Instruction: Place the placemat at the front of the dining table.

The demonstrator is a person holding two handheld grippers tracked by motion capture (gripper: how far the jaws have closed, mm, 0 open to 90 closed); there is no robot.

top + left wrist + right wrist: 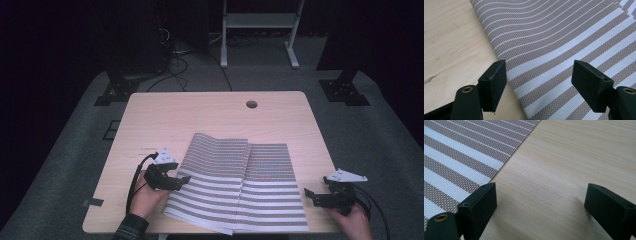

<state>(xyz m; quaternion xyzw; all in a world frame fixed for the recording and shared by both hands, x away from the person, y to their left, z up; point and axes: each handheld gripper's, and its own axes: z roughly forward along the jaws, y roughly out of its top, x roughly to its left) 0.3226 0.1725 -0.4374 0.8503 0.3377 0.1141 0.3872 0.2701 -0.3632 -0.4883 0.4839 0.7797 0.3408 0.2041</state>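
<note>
Pale wooden desk [150,120] seen under striped brown-white woven mat [240,185]. Left tongs [172,181] and right tongs [316,196] held wide open, empty. Mat-edge grasp judged next.

Item: one striped woven placemat [240,185], grey-brown with white bands, lying before me on the wooden table [165,115]. Its left half ripples upward along a central crease; the right half lies flat.

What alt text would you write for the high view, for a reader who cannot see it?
A striped mat, creased down its middle, lies on a light wooden table. A person's hands hold the left gripper at its left edge and the right gripper just off its right edge, both with fingers open.
</note>
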